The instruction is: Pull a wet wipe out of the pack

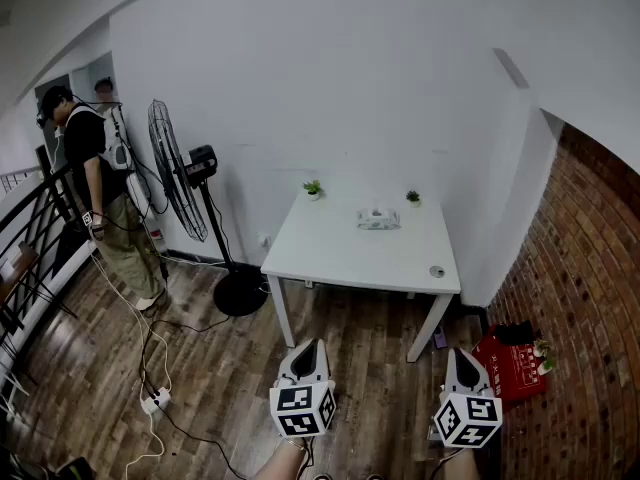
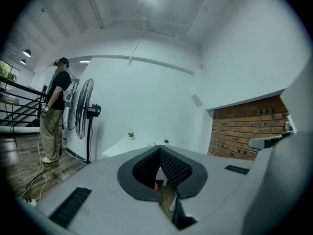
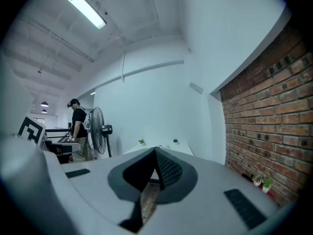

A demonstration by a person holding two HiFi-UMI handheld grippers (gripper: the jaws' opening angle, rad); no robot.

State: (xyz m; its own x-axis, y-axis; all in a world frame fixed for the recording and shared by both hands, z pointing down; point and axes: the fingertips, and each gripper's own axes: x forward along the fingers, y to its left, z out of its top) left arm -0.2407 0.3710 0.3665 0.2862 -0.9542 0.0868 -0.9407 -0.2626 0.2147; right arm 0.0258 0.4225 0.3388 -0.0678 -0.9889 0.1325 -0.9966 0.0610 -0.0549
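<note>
The wet wipe pack lies flat near the far edge of the white table, between two small potted plants. Both grippers are held low over the wooden floor, well short of the table. In the head view my left gripper and my right gripper point toward the table. The left gripper has its jaws shut tip to tip with nothing held. The right gripper is likewise shut and empty. Neither gripper view shows the pack clearly.
A small round object sits at the table's near right corner. A standing fan and a person are at the left, with cables and a power strip on the floor. A red box lies by the brick wall.
</note>
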